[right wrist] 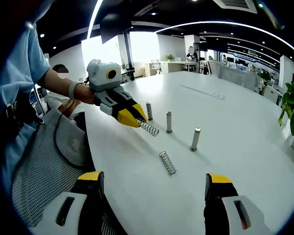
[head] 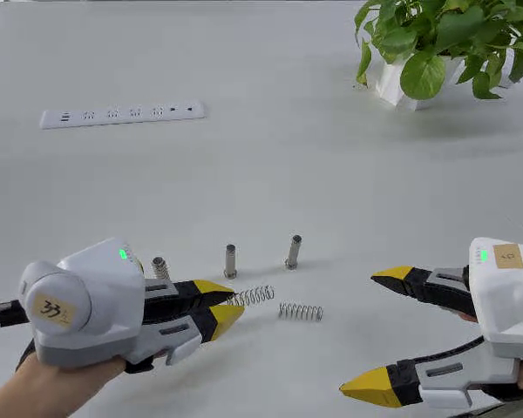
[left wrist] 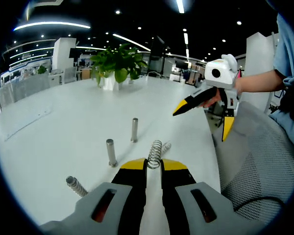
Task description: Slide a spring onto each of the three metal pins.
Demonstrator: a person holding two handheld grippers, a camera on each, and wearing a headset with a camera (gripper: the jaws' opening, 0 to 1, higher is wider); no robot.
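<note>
Just in front of the middle bare steel pin (head: 230, 261) on the white bench (head: 270, 174): left gripper (head: 234, 299), yellow-tipped jaws pinched on one end of a thin coiled wire spring (head: 253, 295) that pokes out past the tips toward that pin's right. Left of the middle pin stands a third steel pin (head: 160, 268), already sleeved in a spring; right of it, another bare steel pin (head: 293, 252); in front and right of it, a loose coiled spring (head: 301, 311) lying flat on the bench. Right gripper (head: 362, 333) well off to the middle pin's right, jaws spread wide, nothing between them.
</note>
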